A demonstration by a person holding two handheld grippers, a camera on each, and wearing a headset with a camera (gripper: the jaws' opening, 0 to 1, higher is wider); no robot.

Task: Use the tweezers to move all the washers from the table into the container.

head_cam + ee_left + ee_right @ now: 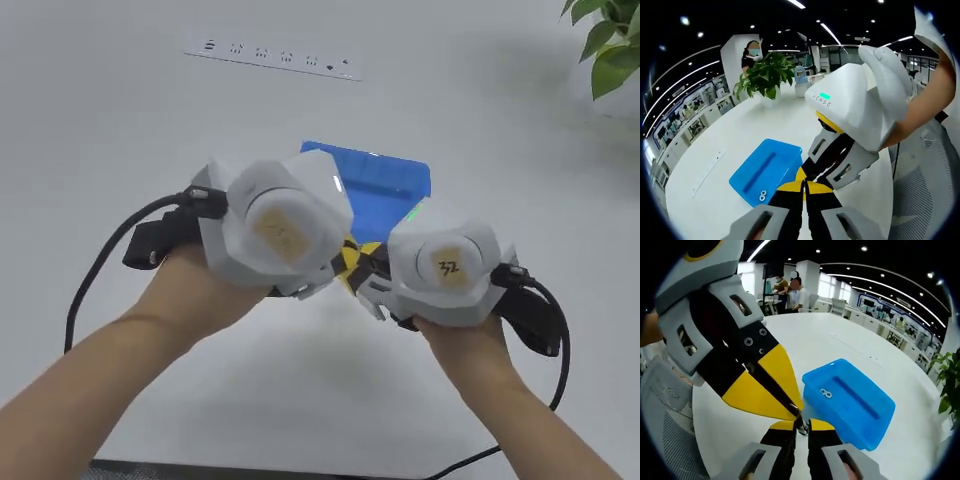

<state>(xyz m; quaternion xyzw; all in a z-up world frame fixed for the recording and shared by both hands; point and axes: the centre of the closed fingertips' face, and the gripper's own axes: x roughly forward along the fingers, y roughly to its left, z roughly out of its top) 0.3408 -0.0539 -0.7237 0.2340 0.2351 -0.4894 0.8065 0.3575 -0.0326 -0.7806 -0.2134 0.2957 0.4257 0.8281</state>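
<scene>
– Any lettering on show?
– "32", handwritten on a tan sticker point(448, 266) atop the right gripper point(802, 175); "XENSE" printed on its white housing point(821, 101). A second sticker point(277, 233) is illegible

1. The container point(385, 180) is bright blue; the two washers point(826, 393) seen against it are silvery.
2. The table point(120, 130) is plain white; the power strip point(272, 56) at its far left is white too.
3. The left gripper point(804, 187) and right gripper point(801, 427) have white-grey shells, black fingers and yellow tips; each shell bears a tan label point(275, 235); a green light point(825, 96) glows on the right one.
4. The cables point(95, 275) are black; the plant point(610, 45) at the far right is green.
</scene>
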